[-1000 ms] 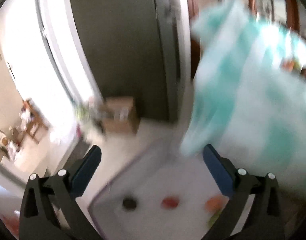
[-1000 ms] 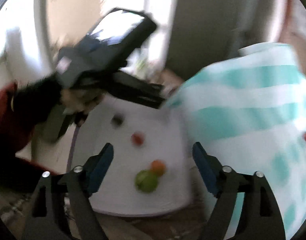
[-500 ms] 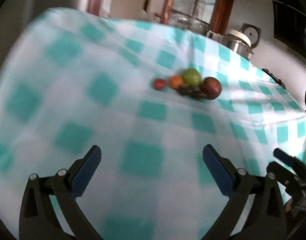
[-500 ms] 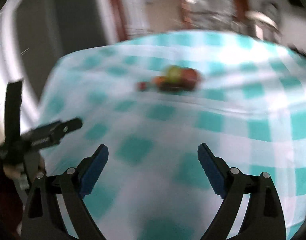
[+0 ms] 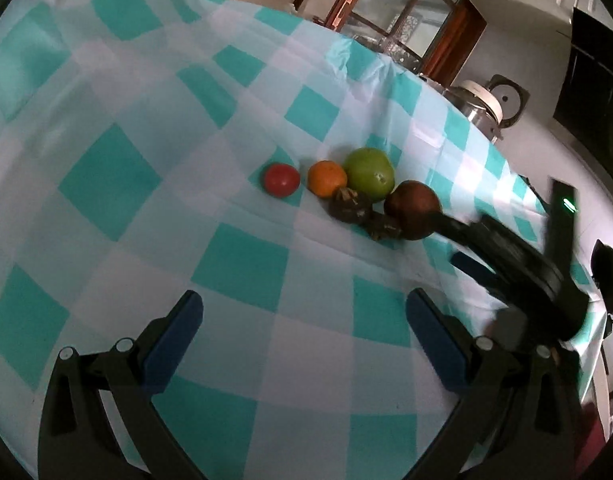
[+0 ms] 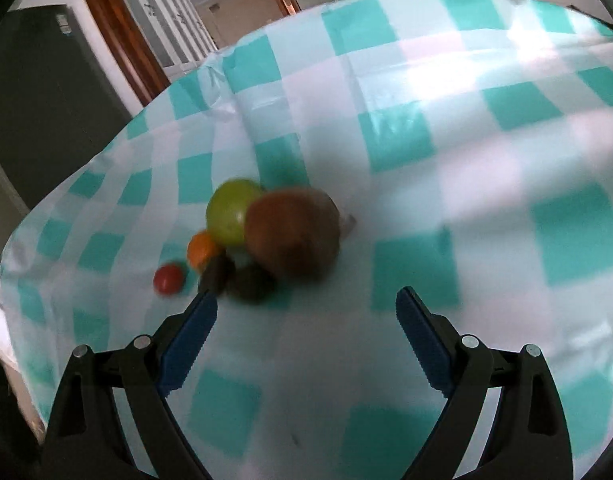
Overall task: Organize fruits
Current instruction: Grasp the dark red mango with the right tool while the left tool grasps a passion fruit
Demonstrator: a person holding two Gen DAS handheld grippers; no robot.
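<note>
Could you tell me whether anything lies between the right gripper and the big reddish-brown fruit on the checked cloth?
Nothing visible does. The right gripper is open and empty, and only bare tablecloth separates it from the reddish-brown fruit. The two small dark fruits sit just left of that line, near its left finger.

both wrist cams angled down at checked tablecloth [image 5: 242, 256], left from further back, right closer; shared: fruit pile [image 6: 266, 236]
</note>
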